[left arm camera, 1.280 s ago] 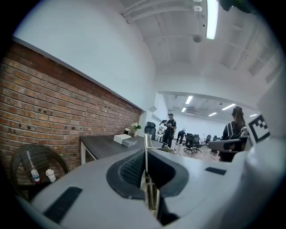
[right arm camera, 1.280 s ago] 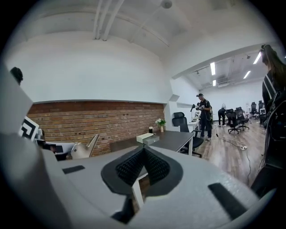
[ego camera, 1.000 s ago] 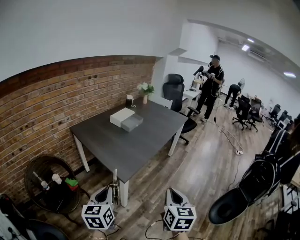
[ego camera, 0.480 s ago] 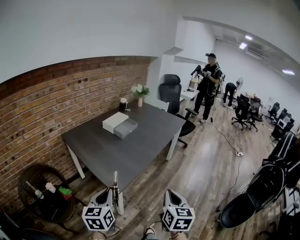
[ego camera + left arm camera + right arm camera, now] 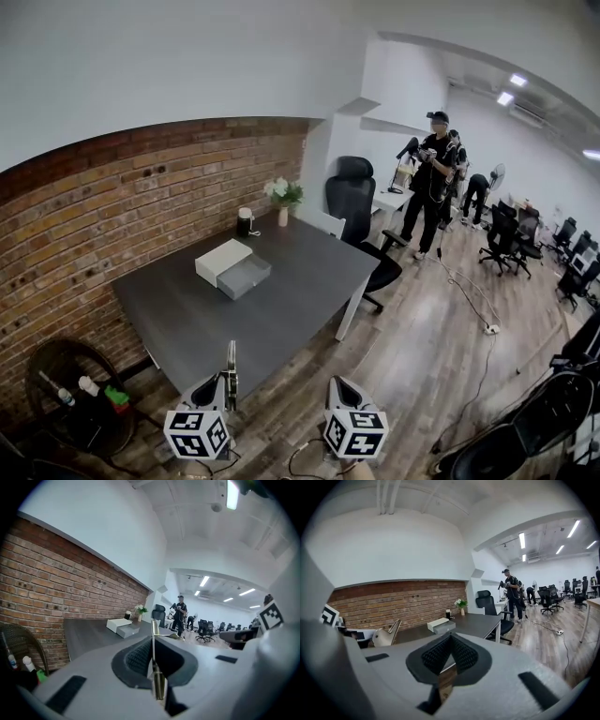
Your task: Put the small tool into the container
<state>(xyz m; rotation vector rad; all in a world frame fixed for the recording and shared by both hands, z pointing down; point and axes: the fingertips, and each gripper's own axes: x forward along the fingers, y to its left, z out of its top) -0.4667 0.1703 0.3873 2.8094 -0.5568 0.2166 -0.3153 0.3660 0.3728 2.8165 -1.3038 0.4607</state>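
A thin, flat metal tool (image 5: 231, 362) stands upright, pinched in my left gripper (image 5: 225, 382), which is shut on it. In the left gripper view the tool (image 5: 153, 656) runs as a narrow strip between the closed dark pads (image 5: 138, 657). My right gripper (image 5: 345, 386) is beside it, shut and empty; its pads (image 5: 435, 654) meet at the tip. Both hang low, short of the dark grey table (image 5: 281, 309). On the table's far half sit a white box (image 5: 222, 260) and a grey open container (image 5: 244, 277) side by side.
A flower vase (image 5: 283, 198) and a dark cup (image 5: 245, 222) stand at the table's back edge by the brick wall. A black office chair (image 5: 356, 206) is behind the table. A person (image 5: 429, 183) stands further back. A round wicker basket (image 5: 70, 394) with bottles sits lower left.
The head view has shifted: the table and the basket have slid lower and left in the picture. Both grippers keep their places, and the tool stays in the left one.
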